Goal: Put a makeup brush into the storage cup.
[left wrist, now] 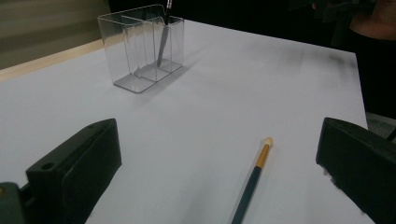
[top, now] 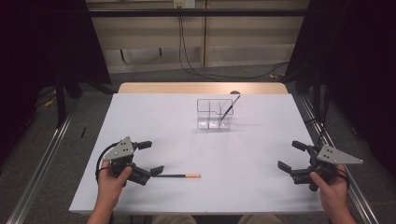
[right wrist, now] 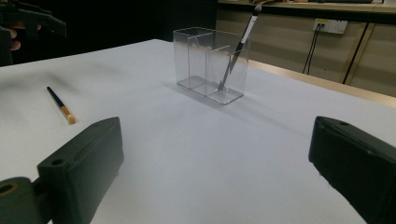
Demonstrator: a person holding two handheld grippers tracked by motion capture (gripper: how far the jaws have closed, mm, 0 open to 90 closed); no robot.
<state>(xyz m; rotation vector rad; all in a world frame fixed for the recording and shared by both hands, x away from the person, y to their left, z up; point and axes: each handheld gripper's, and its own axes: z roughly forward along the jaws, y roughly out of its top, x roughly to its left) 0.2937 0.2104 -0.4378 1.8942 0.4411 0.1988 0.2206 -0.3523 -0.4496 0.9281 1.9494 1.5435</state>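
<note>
**Left gripper lines up on the loose pencil**

High view: the left gripper [top: 150, 157] sits low at the near left of the counter [top: 154, 116], its fingers spread wide, one of them at the dark end of the pencil [top: 180, 176]; the pencil lies flat, its pale tip pointing toward the middle of the counter, so the open fingers look set to close on its shaft. The right gripper [top: 290, 157] rests at the near right edge, fingers also wide and holding nothing, well apart from everything; it appears parked out of the way. The holder [top: 214, 113], clear and divided into compartments, stands toward the far middle; a pen [top: 229, 107] leans in its right compartment, tip down, top end over the rim; that suggests the holder is where the pencil is meant to go.

Left gripper view: the pencil [left wrist: 252, 180] runs up between the two wide fingers [left wrist: 74, 168], closer to the right one and not touching either; the approach is along its length, which would make a grasp near the dark end natural. The holder [left wrist: 140, 46] stands well beyond, pen [left wrist: 162, 39] inside.

Right gripper view: the fingers [right wrist: 79, 165] stand wide over bare counter; the holder [right wrist: 210, 65] lies ahead with the pen [right wrist: 238, 44] slanting in its nearer right compartment; the pencil [right wrist: 60, 105] lies far off to the left.
</note>
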